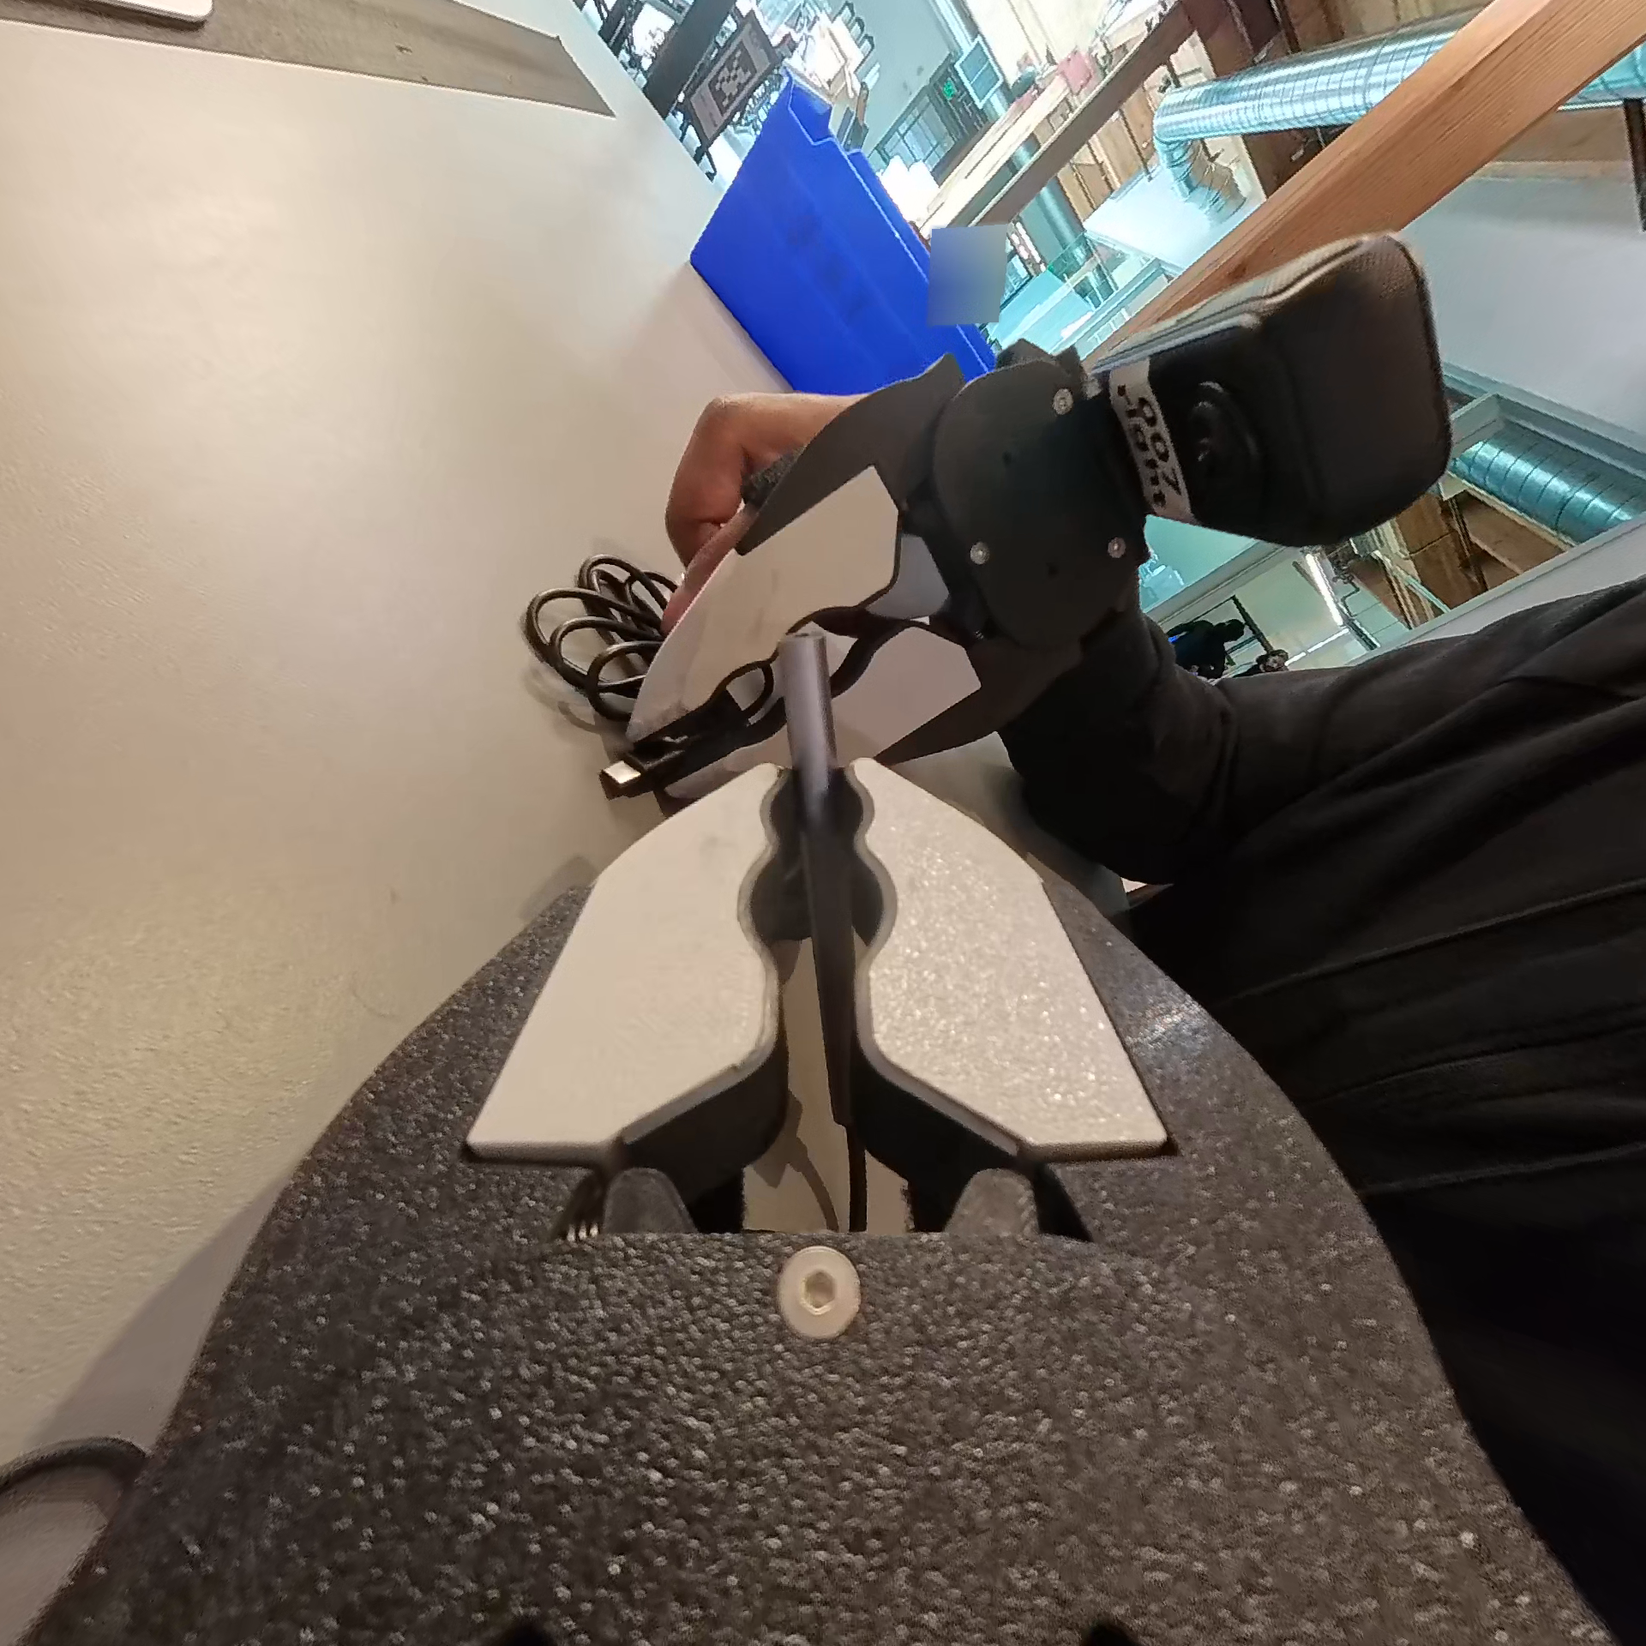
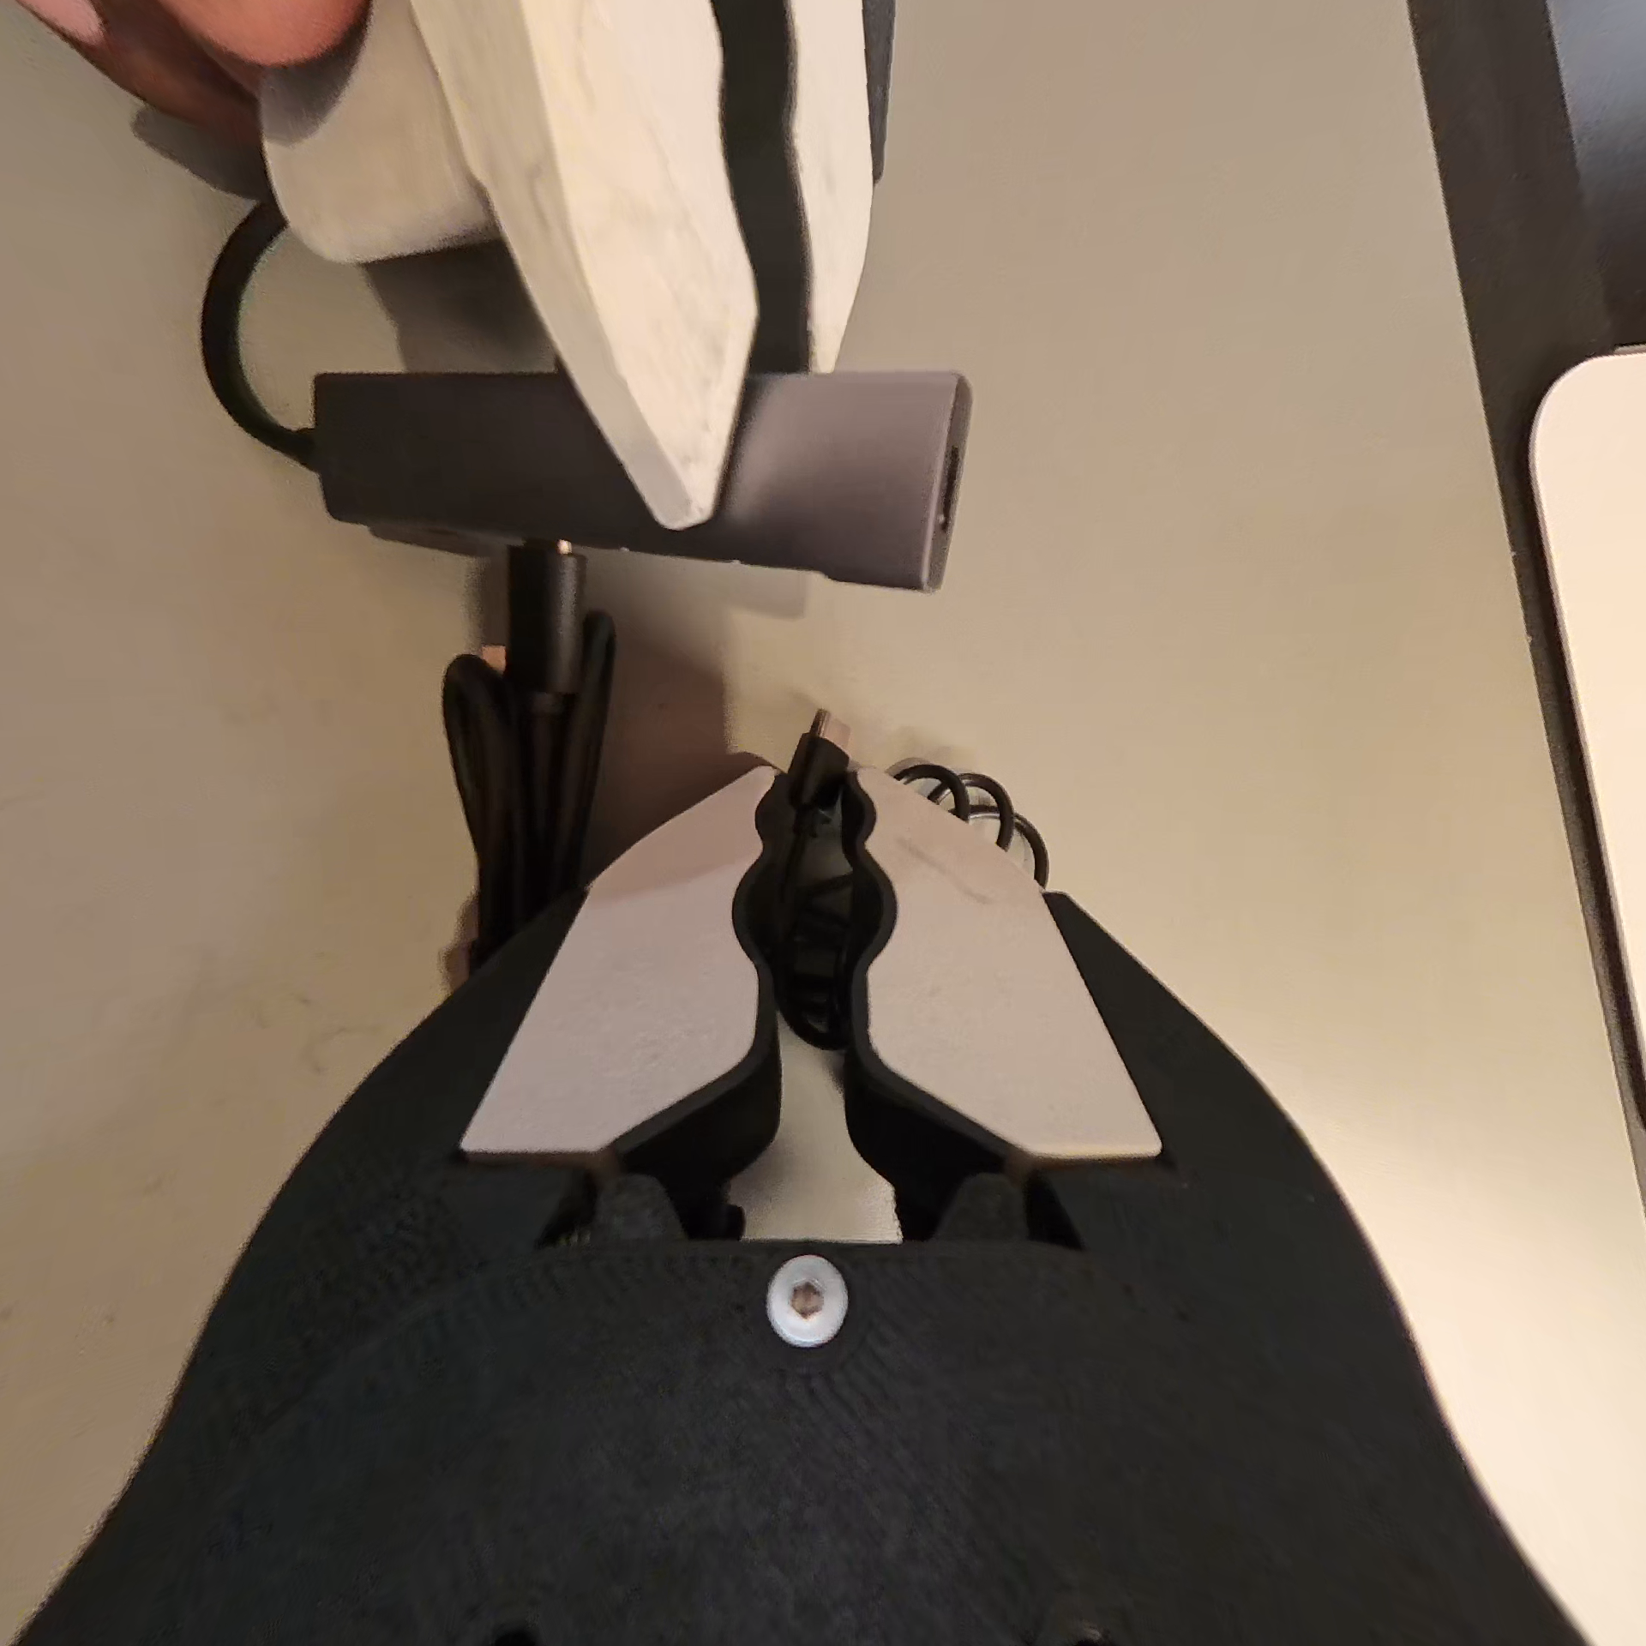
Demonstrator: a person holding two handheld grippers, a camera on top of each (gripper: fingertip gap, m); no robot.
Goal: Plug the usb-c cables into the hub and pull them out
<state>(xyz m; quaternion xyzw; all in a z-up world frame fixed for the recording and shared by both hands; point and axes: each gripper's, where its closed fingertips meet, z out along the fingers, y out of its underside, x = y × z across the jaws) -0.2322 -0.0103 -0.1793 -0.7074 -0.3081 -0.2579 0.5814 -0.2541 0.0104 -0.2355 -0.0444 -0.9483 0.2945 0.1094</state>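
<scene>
1. Pale cream worktop carries everything; a dark strip and a pale flat device run along its right edge in the right wrist view, and a blue bin stands at its far edge in the left wrist view.
2. The grey hub is held above the worktop, pinched across its middle by the left claw.
3. One black cable plug is already seated in the hub's long side, near the end where the hub's own lead leaves; its cord lies bundled below.
4. The right claw is pinching the second usb-c plug, metal tip pointing toward the hub but not yet touching it. Its coiled cord rests on the worktop.
5. Judged step: seating this second plug. The plug looks slightly tilted; squaring it to a free port before pushing should prevent jamming.
6. The left claw should hold the hub steady against the push.
7. Open room lies right of the hub, before the dark strip. The seated plug and its bundle crowd the other side.
</scene>
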